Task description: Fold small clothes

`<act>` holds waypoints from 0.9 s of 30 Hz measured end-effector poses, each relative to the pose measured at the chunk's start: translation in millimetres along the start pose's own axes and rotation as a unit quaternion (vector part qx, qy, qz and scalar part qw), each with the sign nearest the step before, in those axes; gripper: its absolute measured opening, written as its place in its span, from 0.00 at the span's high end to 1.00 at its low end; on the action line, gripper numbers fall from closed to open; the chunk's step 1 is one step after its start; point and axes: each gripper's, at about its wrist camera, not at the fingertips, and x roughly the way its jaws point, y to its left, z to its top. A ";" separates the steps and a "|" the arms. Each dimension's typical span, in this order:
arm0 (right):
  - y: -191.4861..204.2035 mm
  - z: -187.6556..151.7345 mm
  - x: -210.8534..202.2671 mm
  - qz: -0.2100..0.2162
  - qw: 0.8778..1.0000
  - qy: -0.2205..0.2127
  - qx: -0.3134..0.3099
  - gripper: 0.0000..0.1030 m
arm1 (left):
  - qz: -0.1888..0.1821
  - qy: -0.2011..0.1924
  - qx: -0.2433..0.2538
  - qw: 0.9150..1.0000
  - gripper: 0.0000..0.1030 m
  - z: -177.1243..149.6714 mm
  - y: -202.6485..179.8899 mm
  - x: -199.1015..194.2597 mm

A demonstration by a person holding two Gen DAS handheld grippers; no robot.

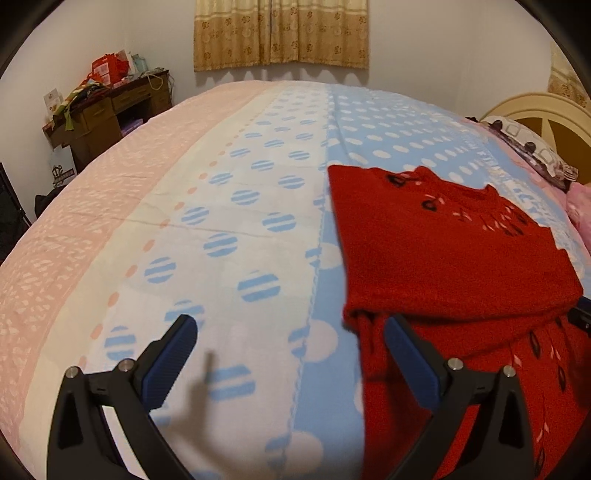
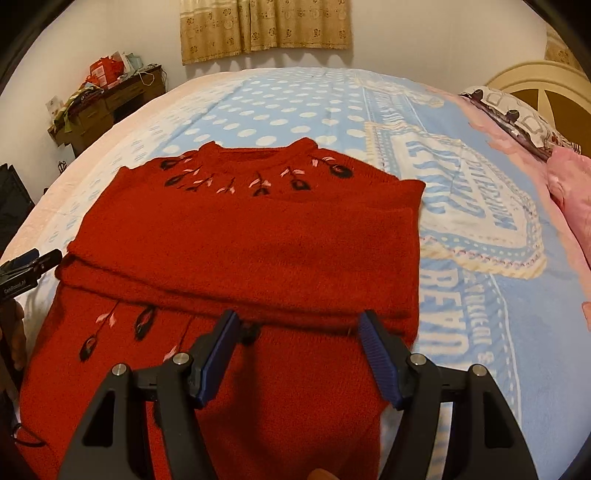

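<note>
A red knitted sweater point(image 2: 236, 236) with pink and black embroidery lies flat on the bed, its sleeves folded across the body. In the left wrist view the sweater point(image 1: 454, 251) lies to the right. My left gripper point(image 1: 291, 328) is open and empty, just left of the sweater's left edge, its right finger point(image 1: 406, 350) over the red fabric. My right gripper point(image 2: 299, 325) is open and empty above the sweater's lower body, near the folded sleeve's edge. The left gripper's tips point(image 2: 33, 262) show at the left edge of the right wrist view.
The bed cover point(image 1: 229, 229) is blue, white and pink with dots. A patterned pillow point(image 2: 517, 118) and pink fabric point(image 2: 569, 177) lie at the right by the headboard point(image 2: 546, 81). A cluttered wooden desk point(image 1: 107, 110) stands at the far left. Curtains point(image 1: 280, 33) hang on the far wall.
</note>
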 end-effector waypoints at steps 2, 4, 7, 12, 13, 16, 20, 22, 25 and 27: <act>0.0 -2.7 -1.7 0.003 1.000 0.000 0.004 0.34 | -0.005 -0.005 0.005 1.000 0.00 -4.0 -2.4 -8.5; 0.9 -6.2 -3.5 0.000 1.000 0.000 0.007 0.34 | -0.008 -0.009 0.009 1.000 0.00 -6.5 -4.9 -15.8; 1.9 -10.5 -6.7 -0.003 1.000 0.001 0.011 0.34 | -0.017 -0.019 0.010 1.000 0.00 -11.1 -6.3 -29.9; 6.6 -19.4 -23.0 0.003 1.000 -0.008 0.011 0.34 | -0.029 -0.032 0.011 0.999 0.00 -19.6 -6.9 -52.7; 7.6 -21.0 -25.4 0.003 1.000 -0.009 0.009 0.34 | -0.032 -0.036 0.009 0.999 0.00 -21.4 -6.2 -57.6; 12.5 -28.3 -37.7 0.008 1.000 -0.014 0.005 0.34 | -0.036 -0.049 0.006 0.998 0.00 -26.5 -4.5 -72.1; 19.2 -38.1 -52.3 0.012 1.000 -0.019 -0.001 0.34 | -0.040 -0.062 0.006 0.997 0.00 -33.5 -3.6 -89.5; 23.6 -43.7 -59.1 0.014 1.000 -0.024 -0.004 0.34 | -0.039 -0.069 0.009 0.997 0.00 -38.3 -3.3 -98.0; 28.9 -52.6 -68.7 0.016 0.999 -0.029 -0.011 0.34 | -0.036 -0.084 0.013 0.996 0.00 -45.0 -2.4 -111.5; 33.2 -59.8 -73.9 0.017 0.999 -0.031 -0.014 0.34 | -0.039 -0.089 0.013 0.995 0.00 -48.9 -1.0 -120.4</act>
